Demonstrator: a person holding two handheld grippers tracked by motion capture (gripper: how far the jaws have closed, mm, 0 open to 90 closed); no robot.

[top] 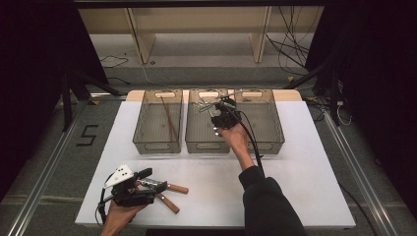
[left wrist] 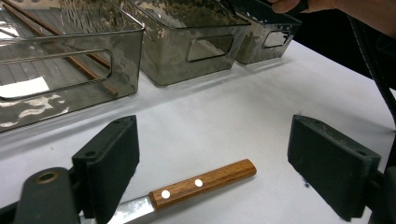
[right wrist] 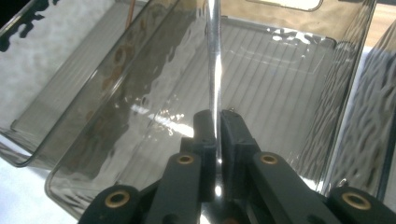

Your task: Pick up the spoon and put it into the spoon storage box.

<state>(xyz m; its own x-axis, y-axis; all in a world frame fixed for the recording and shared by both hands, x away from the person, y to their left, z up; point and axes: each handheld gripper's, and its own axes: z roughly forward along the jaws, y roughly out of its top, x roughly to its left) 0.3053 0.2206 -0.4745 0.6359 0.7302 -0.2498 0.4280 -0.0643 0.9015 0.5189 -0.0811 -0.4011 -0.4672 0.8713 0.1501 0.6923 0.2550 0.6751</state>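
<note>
Right gripper (right wrist: 218,135) clenched on a thin metal utensil (right wrist: 214,70), held over the middle bin (right wrist: 280,51), presumably to drop it in. Left gripper (left wrist: 215,163) jaws wide apart, straddling a wooden-handled knife (left wrist: 203,183) on the table (left wrist: 243,121), likely next pick

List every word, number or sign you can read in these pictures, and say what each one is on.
"5": a dark numeral marked on the grey floor left of the table, in the high view.
The bins, knives and grippers bear no writing that can be read.
</note>
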